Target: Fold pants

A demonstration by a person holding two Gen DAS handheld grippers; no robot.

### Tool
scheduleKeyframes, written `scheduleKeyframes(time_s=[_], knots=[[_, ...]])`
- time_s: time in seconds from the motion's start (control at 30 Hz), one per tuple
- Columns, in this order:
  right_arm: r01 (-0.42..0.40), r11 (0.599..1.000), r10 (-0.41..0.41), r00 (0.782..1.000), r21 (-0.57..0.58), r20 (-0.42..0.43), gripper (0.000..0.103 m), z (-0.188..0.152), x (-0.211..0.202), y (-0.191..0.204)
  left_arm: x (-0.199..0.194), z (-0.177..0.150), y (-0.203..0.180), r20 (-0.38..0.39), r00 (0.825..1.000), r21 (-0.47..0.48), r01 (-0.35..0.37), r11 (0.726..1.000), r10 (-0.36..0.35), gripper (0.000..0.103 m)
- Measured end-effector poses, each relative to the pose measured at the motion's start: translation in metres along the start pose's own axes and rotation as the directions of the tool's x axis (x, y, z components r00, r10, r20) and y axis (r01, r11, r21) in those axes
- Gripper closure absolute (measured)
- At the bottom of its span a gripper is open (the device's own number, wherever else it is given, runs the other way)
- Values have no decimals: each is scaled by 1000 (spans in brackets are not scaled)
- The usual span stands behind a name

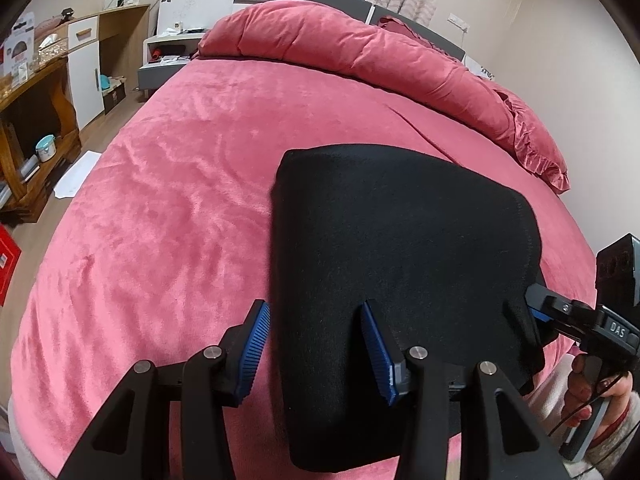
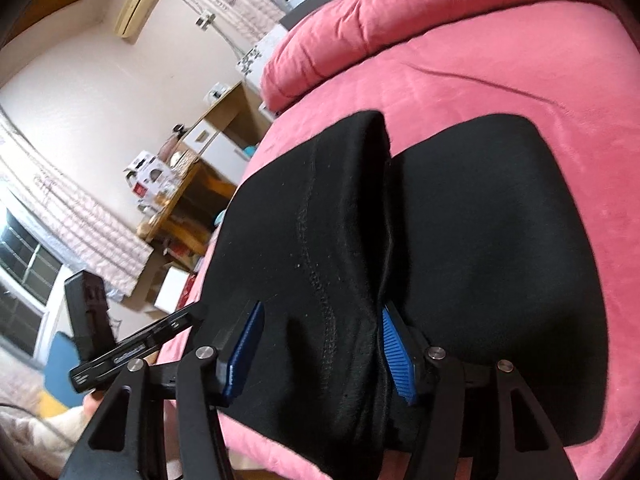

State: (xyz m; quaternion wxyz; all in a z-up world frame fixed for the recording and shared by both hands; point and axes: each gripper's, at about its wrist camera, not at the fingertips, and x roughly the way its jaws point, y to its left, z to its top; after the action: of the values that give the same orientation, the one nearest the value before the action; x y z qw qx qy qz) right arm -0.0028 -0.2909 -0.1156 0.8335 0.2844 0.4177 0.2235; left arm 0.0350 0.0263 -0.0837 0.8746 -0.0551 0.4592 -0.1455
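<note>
**Both tongs at the near edge of the pants**

Left tongs [image 1: 316,354] stand about half open over the near left corner of the black pants [image 1: 400,264]. One blue pad [image 1: 254,354] is on the pink bed cover [image 1: 160,220], just beside the cloth edge; the other pad [image 1: 378,354] presses into the cloth, which rises between them. I cannot tell for sure if the pads clamp it.

Right tongs [image 2: 320,354] are also about half open. A raised fold of the pants [image 2: 320,220] with a visible seam runs between the two blue pads. The cloth seems to touch the right pad [image 2: 396,356], but the left pad [image 2: 244,348] looks apart from it, so the grip is unclear.

In the left view the right tongs [image 1: 536,308] touch the near right edge of the pants, with a hand [image 1: 588,392] on the handle.

The pants lie folded on the near part of the bed. A rolled pink quilt [image 1: 360,52] lies at the far end. Wooden shelves [image 1: 36,120] stand at the left.
</note>
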Motion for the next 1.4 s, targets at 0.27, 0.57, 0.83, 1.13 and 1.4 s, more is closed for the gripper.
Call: scheduleKeyframes(time_s=[0.27,0.57,0.83,1.13,1.4], knots=[[48,998,-49,998,43,45,56,1,-8,-14,-1,0,0,-6,1000,-4,3,1000,-3,54],[-14,1000,13,994,-9,-108,55,-8,15,-4,-2,1,0,-9,1000,1,-8,1000,8,54],[-32,996,37,998,89,-47,68,5,39,-7,-3,1,-2,-9,1000,17,-17,1000,17,54],[-16,1000,16,1000,0,-3,89,8,17,13,-11,4,-2,39,997,21,-60,998,59,54],[12,997,-2,993,-76,122,90,36,-38,38,-16,19,-45,35,996,142,71,987,-77,54]])
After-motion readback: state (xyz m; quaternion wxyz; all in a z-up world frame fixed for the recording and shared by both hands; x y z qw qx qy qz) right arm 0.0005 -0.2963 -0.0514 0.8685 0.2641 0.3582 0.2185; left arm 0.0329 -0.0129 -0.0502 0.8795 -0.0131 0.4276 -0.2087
